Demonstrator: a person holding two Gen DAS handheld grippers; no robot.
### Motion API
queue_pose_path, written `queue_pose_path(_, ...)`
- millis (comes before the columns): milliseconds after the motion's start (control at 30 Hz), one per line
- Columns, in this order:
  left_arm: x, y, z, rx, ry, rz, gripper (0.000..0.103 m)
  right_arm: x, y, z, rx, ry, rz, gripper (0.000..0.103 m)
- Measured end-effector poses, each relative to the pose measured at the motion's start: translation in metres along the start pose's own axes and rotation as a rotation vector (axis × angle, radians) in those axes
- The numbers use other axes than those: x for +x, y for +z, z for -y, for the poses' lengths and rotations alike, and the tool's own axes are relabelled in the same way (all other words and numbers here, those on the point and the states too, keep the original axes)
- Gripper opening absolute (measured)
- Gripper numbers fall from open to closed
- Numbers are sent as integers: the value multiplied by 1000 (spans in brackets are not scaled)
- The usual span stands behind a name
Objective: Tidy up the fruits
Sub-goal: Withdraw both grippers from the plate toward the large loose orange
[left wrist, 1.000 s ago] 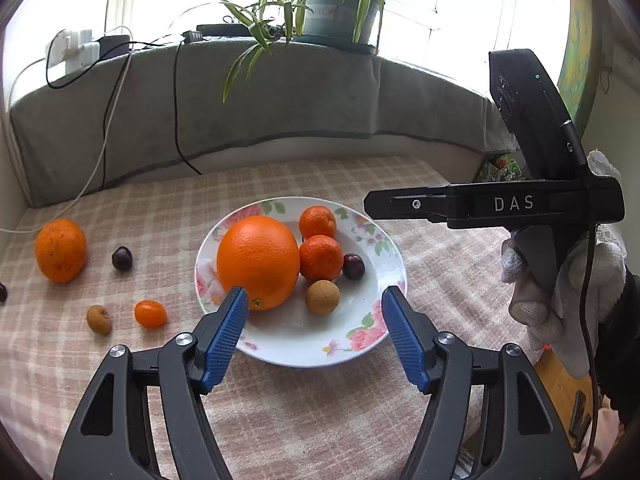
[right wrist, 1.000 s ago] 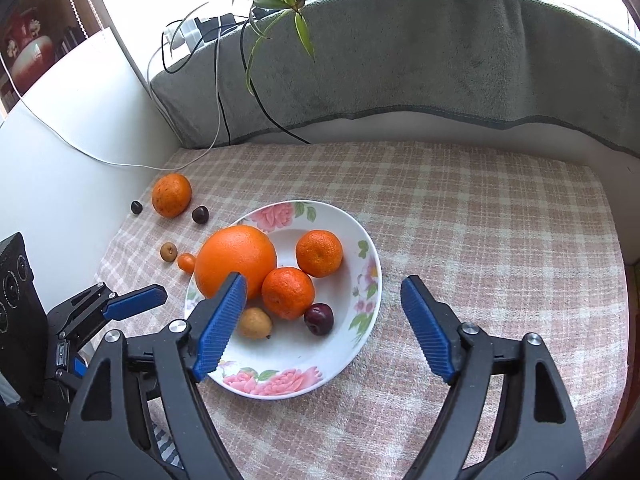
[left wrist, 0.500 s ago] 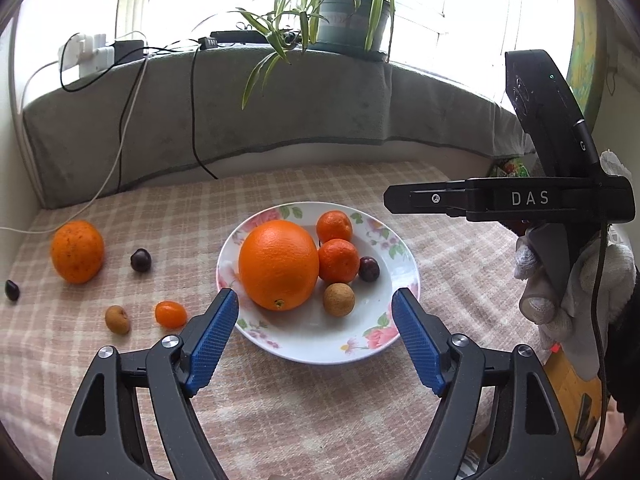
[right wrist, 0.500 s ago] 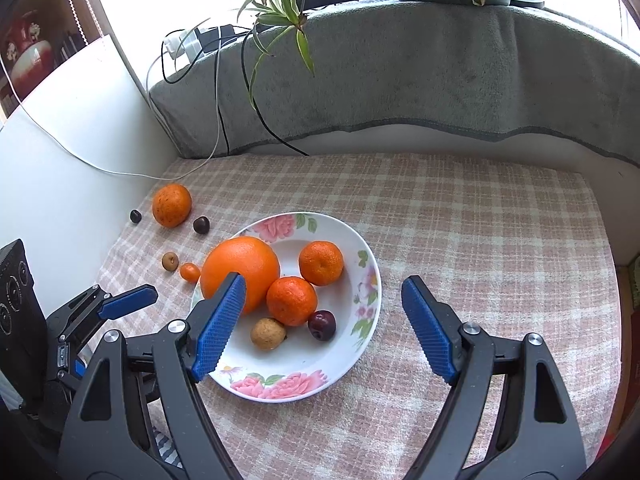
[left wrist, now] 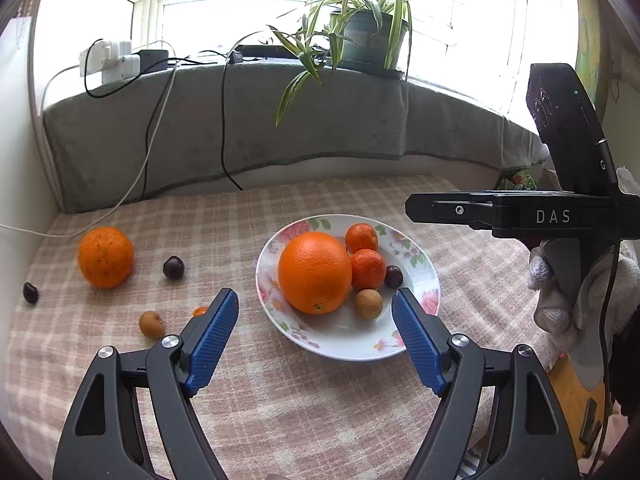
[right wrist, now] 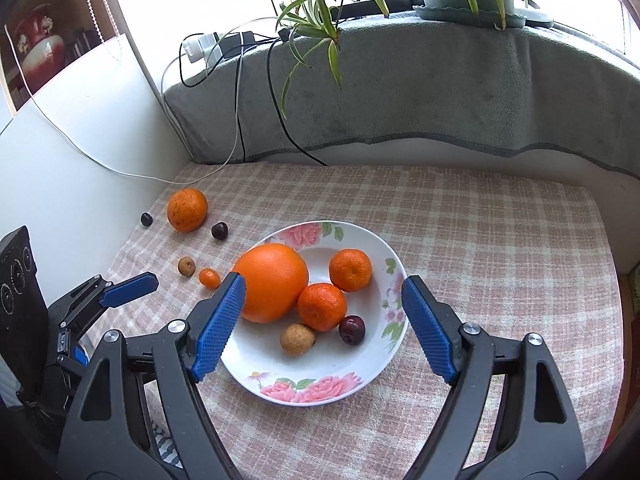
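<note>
while both tools are held above a checked tablecloth [right wrist: 480, 216], a white floral plate [right wrist: 372, 364] is seen near the middle of it, loaded with five fruits: a large orange [right wrist: 272, 282] on its left side, a mandarin [right wrist: 322, 306] touching the orange's right flank, a second mandarin [right wrist: 350, 270] just behind that one, a dark cherry [right wrist: 352, 329] toward the right, and a small brown round fruit [right wrist: 297, 338] in front. five more fruits are left on the cloth to the left of the plate: a speckled orange [left wrist: 105, 257] well apart from the plate, a dark cherry [left wrist: 173, 267] just to its right, another dark cherry [left wrist: 30, 293] close to the cloth's left edge, a brown round fruit [left wrist: 151, 324], and a small orange fruit [left wrist: 199, 311] partly hidden behind a blue pad in the left wrist view. the left gripper [left wrist: 314, 314] is held with its jaws spread wide and nothing between them; the plate is seen beyond its fingertips. the right gripper [right wrist: 323, 303] is likewise spread wide with nothing gripped, the plate being framed between its blue pads. a gloved hand [left wrist: 576, 292] is seen wrapped around the right tool's handle at the right edge of the left wrist view. a potted plant [left wrist: 366, 32] is set on the grey-draped sill behind, with cables [left wrist: 224, 120] hung down over the drape.
</note>
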State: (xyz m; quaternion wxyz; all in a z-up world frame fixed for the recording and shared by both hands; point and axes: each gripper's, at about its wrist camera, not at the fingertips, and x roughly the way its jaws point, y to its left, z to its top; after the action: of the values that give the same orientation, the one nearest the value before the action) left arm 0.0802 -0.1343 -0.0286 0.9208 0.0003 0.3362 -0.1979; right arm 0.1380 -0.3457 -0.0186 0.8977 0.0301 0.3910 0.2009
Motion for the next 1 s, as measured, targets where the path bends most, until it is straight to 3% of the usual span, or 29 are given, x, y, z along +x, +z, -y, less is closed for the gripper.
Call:
queue_pose_path(367,-13,-3,-37,-34,42,18,79,2,4,-29,-23,5,45,83)
queue_pose_path(1000,-26,-10,-132,-140,151,35,79,30,3,-89,-102,70,22,83)
